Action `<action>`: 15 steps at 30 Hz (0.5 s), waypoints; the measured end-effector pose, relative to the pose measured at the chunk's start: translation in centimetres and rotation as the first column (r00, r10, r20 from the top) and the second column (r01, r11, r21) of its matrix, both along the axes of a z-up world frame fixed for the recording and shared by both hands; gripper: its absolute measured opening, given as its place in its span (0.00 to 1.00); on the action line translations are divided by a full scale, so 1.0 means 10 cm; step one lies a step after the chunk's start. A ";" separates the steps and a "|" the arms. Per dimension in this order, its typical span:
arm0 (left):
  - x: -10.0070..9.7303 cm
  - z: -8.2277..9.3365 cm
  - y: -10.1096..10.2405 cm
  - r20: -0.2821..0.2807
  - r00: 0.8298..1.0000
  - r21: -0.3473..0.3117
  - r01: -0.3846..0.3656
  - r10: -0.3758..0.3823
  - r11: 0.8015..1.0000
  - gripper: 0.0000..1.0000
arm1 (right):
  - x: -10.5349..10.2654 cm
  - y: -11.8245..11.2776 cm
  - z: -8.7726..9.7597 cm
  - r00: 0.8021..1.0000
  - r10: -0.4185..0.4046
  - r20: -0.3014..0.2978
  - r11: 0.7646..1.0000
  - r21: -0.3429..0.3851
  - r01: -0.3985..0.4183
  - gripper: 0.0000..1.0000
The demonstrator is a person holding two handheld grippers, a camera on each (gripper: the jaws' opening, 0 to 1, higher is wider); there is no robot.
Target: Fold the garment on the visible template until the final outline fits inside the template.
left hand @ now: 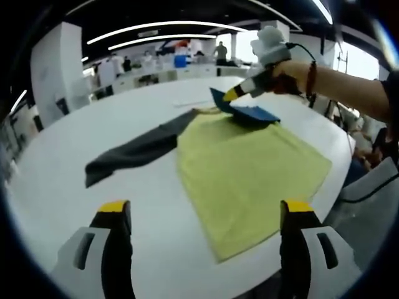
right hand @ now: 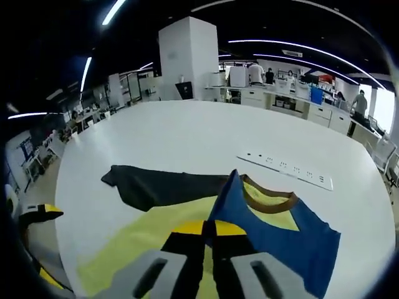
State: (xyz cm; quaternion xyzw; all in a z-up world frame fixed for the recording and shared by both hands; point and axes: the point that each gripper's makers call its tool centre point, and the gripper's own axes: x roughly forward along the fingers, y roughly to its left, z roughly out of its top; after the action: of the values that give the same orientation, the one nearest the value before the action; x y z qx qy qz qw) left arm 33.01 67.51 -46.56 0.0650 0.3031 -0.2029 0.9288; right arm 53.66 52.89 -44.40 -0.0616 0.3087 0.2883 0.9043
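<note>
The shirt point(left hand: 249, 168) lies flat mid-table point(left hand: 75, 174), its dark sleeve out at nine o'clock. The right gripper point(left hand: 240, 92), jaws clamped on the blue shoulder point(right hand: 274, 230), is starting a fold; it should next carry it inward. The left gripper point(left hand: 206, 215) waits, jaws apart.

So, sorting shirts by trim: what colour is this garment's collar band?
Brown, on the collar; clearest in the right gripper view.

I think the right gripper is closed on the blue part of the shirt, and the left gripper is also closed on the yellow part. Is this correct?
Only the last part is wrong. The left gripper is open and holds nothing: the left gripper view shows its jaws wide apart, short of the yellow body. The right gripper is indeed closed on the blue part, as the right gripper view shows.
</note>
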 end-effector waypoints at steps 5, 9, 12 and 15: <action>-0.01 0.00 -0.01 -0.001 1.000 0.006 0.004 -0.004 1.000 0.96 | 0.01 0.06 0.03 1.000 0.010 0.006 1.000 0.006 -0.010 0.00; -0.01 0.01 0.00 0.001 1.000 0.004 -0.002 0.002 1.000 0.96 | -0.02 0.14 0.05 1.000 0.020 0.008 1.000 0.011 -0.020 0.00; -0.01 0.00 0.01 0.001 1.000 0.004 -0.001 0.001 1.000 0.96 | -0.02 0.19 0.06 1.000 0.025 0.011 1.000 0.018 -0.025 0.00; -0.02 -0.01 0.01 -0.002 1.000 0.002 -0.004 0.004 1.000 0.96 | -0.04 0.26 0.06 0.999 0.038 0.013 0.999 0.025 -0.038 0.00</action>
State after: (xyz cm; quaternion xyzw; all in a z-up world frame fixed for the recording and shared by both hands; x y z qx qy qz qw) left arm 32.86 67.60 -46.65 0.0654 0.3042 -0.2009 0.9289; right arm 53.26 55.46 -43.83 -0.0582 0.2981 0.3090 0.9013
